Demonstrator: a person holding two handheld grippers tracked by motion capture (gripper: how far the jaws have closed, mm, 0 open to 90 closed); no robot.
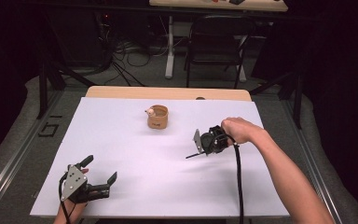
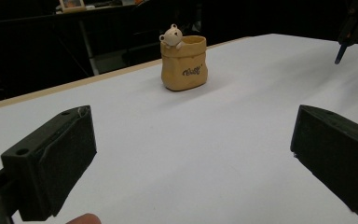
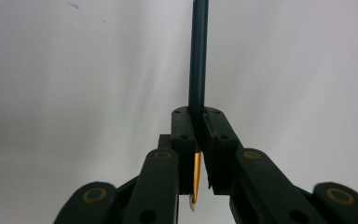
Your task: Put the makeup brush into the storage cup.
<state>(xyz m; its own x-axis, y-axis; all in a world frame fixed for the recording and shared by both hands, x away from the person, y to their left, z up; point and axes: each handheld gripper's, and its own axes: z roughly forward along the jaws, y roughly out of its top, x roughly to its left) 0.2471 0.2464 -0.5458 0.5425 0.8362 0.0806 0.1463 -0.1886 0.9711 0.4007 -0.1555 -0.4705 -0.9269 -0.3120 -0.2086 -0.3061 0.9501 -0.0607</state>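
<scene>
A lab or test room is suggested. A table [image 1: 121, 92] covered with a white sheet [image 1: 121, 154] is set on grey carpet [image 1: 158, 70] and framed by metal rails [image 1: 14, 163]. Loose cables [image 1: 130, 53] are strewn on the floor behind it, beside a black folding chair [image 1: 214, 42] and a desk [image 1: 177, 3]. The surroundings are kept dark.

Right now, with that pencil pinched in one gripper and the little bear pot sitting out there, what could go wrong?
1. The right gripper pinches the thin pencil near one end, so it might swivel or slip.
2. The pot is small, light-looking and well apart from the pencil; a poor aim could miss it or tip it.
3. The left gripper rests open, far off, and cannot steady the pot.
</scene>
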